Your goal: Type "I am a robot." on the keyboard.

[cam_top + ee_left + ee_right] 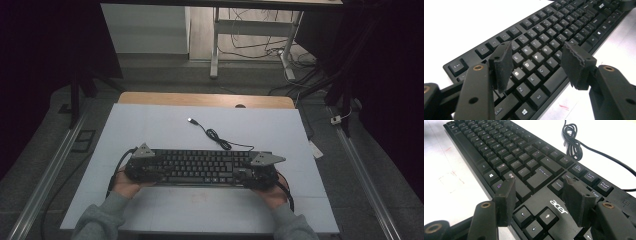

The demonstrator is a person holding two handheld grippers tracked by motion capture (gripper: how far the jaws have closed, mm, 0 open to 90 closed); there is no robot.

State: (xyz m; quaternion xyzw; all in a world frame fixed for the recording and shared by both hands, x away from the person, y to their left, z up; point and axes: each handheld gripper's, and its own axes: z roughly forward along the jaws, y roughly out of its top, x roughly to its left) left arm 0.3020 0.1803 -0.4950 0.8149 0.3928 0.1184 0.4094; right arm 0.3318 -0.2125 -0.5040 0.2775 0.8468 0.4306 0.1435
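A black keyboard lies flat on the white table, near the person's edge, its long side running left to right. Its cable runs from the back edge in a small coil toward the middle of the table and ends in a USB plug.

The left gripper sits over the keyboard's left end, the right gripper over its right end, each held in a hand with a grey sleeve behind it.

In the left gripper view the jaws stand wide apart, released, holding nothing. They hover above the letter keys; whether they touch the keys cannot be told. Between them the legends D, F, X, Z, E, R and T can be read, with Esc at the far left corner, Shift, Alt and a Windows logo along the near row. An acer logo shows faintly at the far end.

In the right gripper view the jaws are likewise spread and empty, above the arrow keys and the white "acer" logo. Readable keys there include Enter, Delete, Scroll Lock, Pause Break and Page. The coiled cable lies on the table just behind the keyboard.
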